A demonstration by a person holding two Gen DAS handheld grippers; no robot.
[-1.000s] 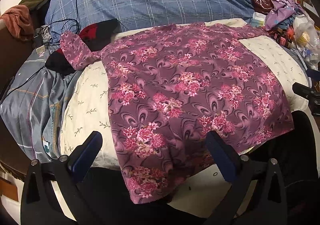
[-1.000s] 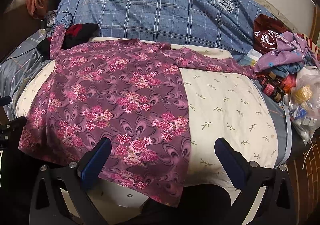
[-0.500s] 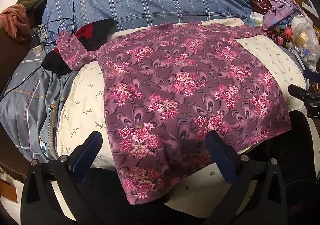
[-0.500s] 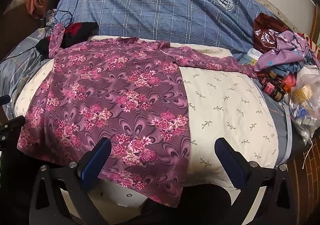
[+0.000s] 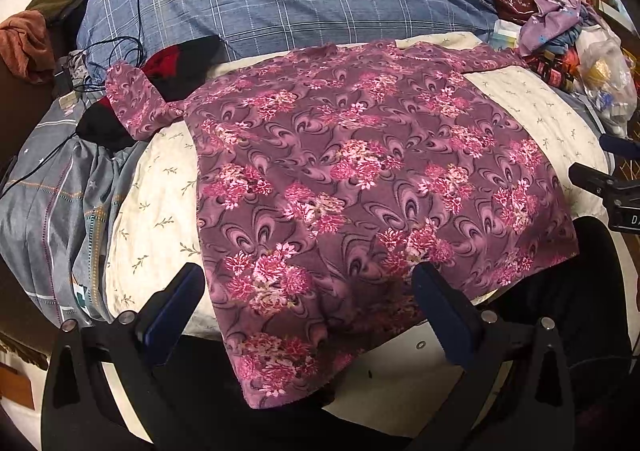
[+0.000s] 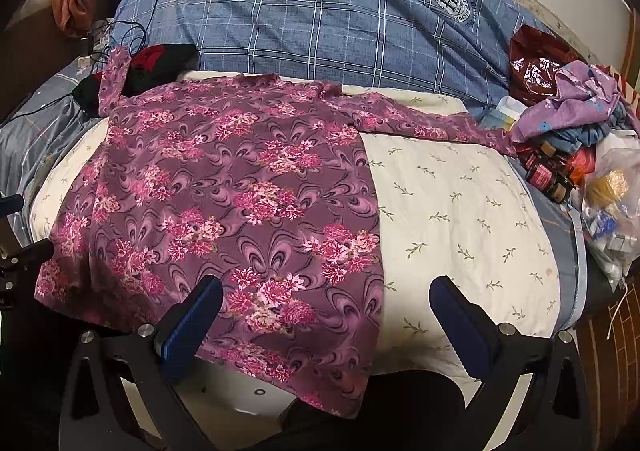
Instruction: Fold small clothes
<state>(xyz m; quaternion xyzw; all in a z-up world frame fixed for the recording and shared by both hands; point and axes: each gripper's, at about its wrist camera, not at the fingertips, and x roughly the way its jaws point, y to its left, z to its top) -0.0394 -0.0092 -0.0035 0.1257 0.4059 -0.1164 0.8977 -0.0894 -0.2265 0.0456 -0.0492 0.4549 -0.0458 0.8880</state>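
A purple long-sleeved top with pink flowers (image 5: 360, 179) lies spread flat on a cream pad (image 5: 156, 211), its hem hanging over the near edge. It also shows in the right wrist view (image 6: 224, 211), with one sleeve stretched to the right. My left gripper (image 5: 308, 303) is open and empty, just above the hem at the near edge. My right gripper (image 6: 326, 311) is open and empty over the top's right hem corner. The right gripper's body shows at the right edge of the left wrist view (image 5: 608, 187).
A blue plaid duvet (image 6: 340, 19) lies behind the pad. A pile of clothes, jars and bags (image 6: 576, 155) sits at the right. A black and red garment (image 5: 176, 67), cables and grey bedding (image 5: 48, 187) lie at the left.
Both views have shifted slightly; the top sits a little further right in the left wrist view. The garment itself lies as before and both grippers stay open.
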